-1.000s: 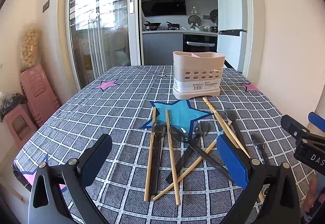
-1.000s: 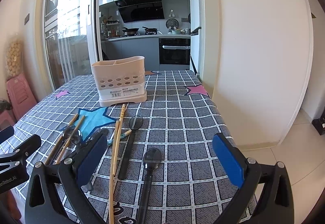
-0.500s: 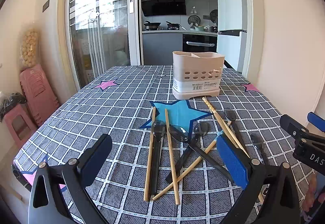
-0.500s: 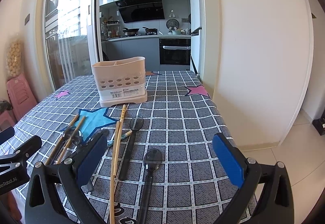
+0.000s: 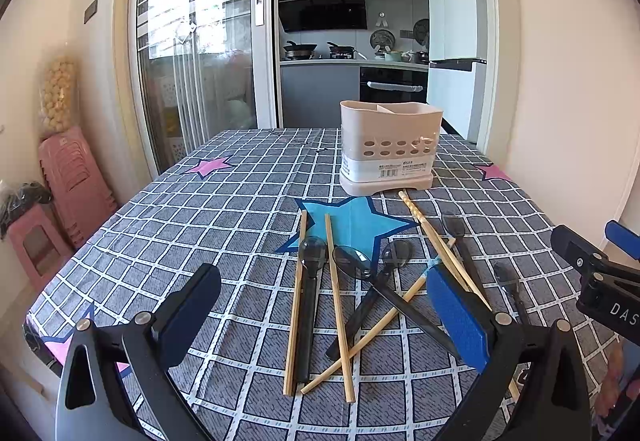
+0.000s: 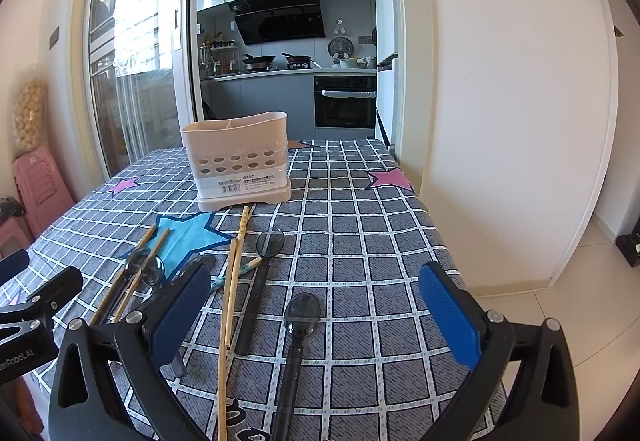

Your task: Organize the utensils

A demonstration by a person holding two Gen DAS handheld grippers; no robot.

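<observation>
A beige utensil holder with two compartments stands upright at the far middle of the table. Several wooden chopsticks and black spoons lie scattered and partly crossed on the checked tablecloth in front of it. My left gripper hovers open above the near pile, holding nothing. My right gripper hangs open over a black spoon and a chopstick pair, also holding nothing. Each gripper shows at the edge of the other's view.
The grey checked tablecloth with star prints covers the table. A white wall runs close along the table's right edge. Pink stools stand on the floor at the left. A kitchen doorway lies behind the table.
</observation>
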